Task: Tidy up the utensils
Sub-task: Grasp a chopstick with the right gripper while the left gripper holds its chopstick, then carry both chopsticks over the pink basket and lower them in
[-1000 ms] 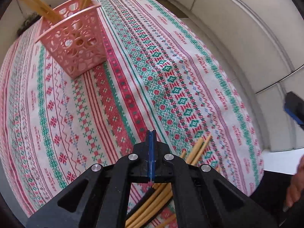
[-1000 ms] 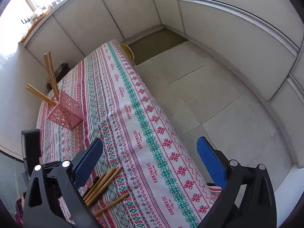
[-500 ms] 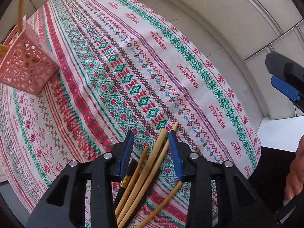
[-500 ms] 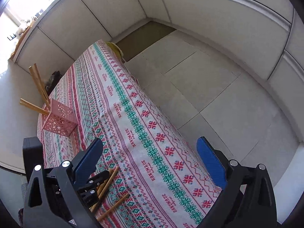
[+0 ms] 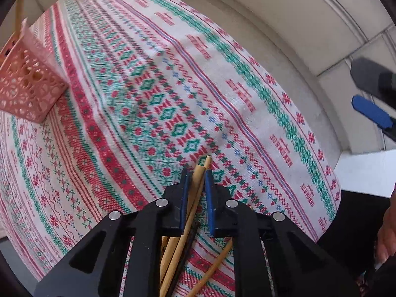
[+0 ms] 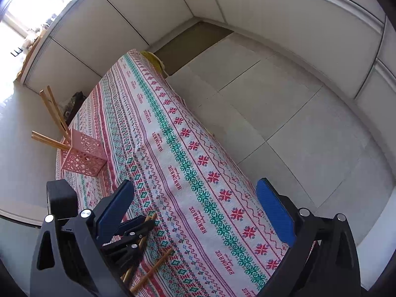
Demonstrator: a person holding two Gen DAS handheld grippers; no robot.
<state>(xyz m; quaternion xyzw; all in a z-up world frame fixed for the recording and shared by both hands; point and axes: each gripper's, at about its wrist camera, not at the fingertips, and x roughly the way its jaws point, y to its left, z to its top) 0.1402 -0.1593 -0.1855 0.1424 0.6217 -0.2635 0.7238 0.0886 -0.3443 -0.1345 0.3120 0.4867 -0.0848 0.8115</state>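
Observation:
Several wooden chopsticks (image 5: 198,180) lie bunched on the patterned tablecloth (image 5: 148,86) at its near end. My left gripper (image 5: 196,178) straddles them, its blue pads close on either side of two sticks, with a small gap on the right. One dark stick (image 5: 188,242) and one loose stick (image 5: 217,262) lie beside. A pink lattice holder (image 5: 24,81) with chopsticks standing in it sits far left. My right gripper (image 6: 195,200) is wide open and empty above the table's right edge. The right wrist view shows the left gripper (image 6: 146,222) over the sticks and the holder (image 6: 84,153).
The table's edge (image 6: 222,173) drops to a tiled floor (image 6: 284,113) on the right. White wall panels (image 6: 148,7) surround the room. The right gripper's blue pad (image 5: 371,113) shows at the right of the left wrist view.
My left gripper opened, came down over the chopsticks, then narrowed around two of them. The holder slid left in its view. The right gripper stayed open and nearly still.

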